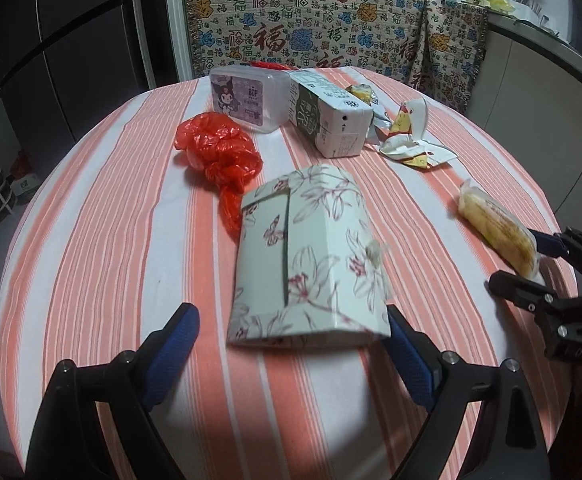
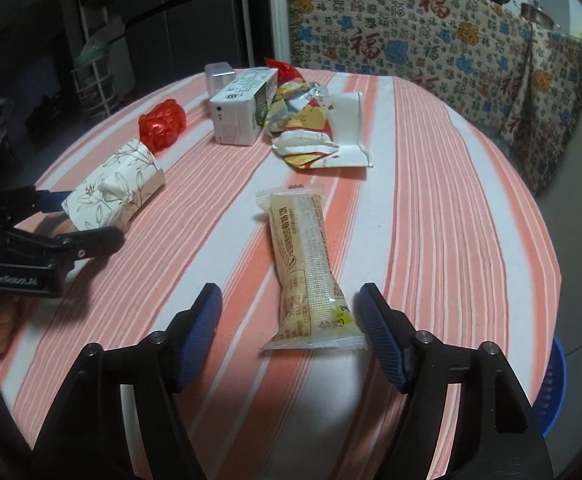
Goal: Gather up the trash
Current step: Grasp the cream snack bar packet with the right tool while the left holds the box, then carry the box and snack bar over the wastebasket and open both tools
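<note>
While the striped tablecloth (image 1: 103, 208) was still strewn with litter, no piece of it was seen to be gathered into any container — no bin or bag for collection was shown in either view, so the task was judged to be at an early stage.

The left gripper (image 1: 291, 340) was held wide open around the near end of a floral paper box (image 1: 311, 256), which lay on its side; the right pad was touching or just beside the box's corner, while the left pad stood well clear, so nothing was gripped. The right gripper (image 2: 291, 332) was likewise spread apart, with the near end of a sealed snack bar (image 2: 307, 268) lying flat on the cloth between its fingers, untouched on the left and very near the pad on the right. No hold on the bar was shown.

Farther back were left a crumpled red plastic bag (image 1: 219, 152), a milk carton (image 1: 331, 116) on its side, a clear plastic tub (image 1: 247, 96) and torn snack wrappers (image 2: 315, 136) — all still to be collected. A grasp on the box and the bar was judged to be the step in hand.
</note>
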Tool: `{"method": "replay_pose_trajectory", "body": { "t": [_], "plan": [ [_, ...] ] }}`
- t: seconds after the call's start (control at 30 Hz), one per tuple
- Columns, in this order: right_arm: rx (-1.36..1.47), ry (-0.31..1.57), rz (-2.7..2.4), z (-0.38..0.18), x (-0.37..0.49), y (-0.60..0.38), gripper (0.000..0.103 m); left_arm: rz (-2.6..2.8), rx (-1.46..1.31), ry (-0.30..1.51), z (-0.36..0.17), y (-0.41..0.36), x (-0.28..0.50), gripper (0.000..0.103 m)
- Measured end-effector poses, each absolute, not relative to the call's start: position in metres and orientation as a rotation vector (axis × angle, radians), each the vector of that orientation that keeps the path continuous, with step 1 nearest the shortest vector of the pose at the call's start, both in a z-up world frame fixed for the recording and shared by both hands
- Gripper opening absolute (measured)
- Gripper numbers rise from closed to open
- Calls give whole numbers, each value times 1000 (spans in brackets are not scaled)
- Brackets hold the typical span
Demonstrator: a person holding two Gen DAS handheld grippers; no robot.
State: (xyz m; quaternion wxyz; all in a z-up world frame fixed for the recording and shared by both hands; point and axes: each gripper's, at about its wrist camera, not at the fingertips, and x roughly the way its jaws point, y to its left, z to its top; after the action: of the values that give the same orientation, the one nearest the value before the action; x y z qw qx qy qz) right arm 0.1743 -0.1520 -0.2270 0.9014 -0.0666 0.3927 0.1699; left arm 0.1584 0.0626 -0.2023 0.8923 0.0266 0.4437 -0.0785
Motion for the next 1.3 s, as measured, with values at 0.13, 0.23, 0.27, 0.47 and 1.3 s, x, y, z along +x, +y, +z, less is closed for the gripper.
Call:
{"method": "replay_pose_trajectory", "body": {
  "t": [0.13, 0.23, 0.27, 0.47, 1.3],
  "plan": [
    [-75, 870, 376, -220, 177, -164, 76, -191, 52, 954, -198, 64, 166, 93],
    [10, 914, 399, -206, 187, -177, 76, -228, 21, 967, -187, 65, 177, 93],
    [-3, 926, 400, -201, 192, -177, 76, -234, 20, 977, -185, 65, 182, 93],
    [-209, 1084, 455, -197, 221, -143, 67, -246, 102, 1057, -190, 54, 206, 91],
    [180, 929, 377, -134, 187, -284, 14, -530, -40, 925, -128, -68, 183, 70]
  ]
}}
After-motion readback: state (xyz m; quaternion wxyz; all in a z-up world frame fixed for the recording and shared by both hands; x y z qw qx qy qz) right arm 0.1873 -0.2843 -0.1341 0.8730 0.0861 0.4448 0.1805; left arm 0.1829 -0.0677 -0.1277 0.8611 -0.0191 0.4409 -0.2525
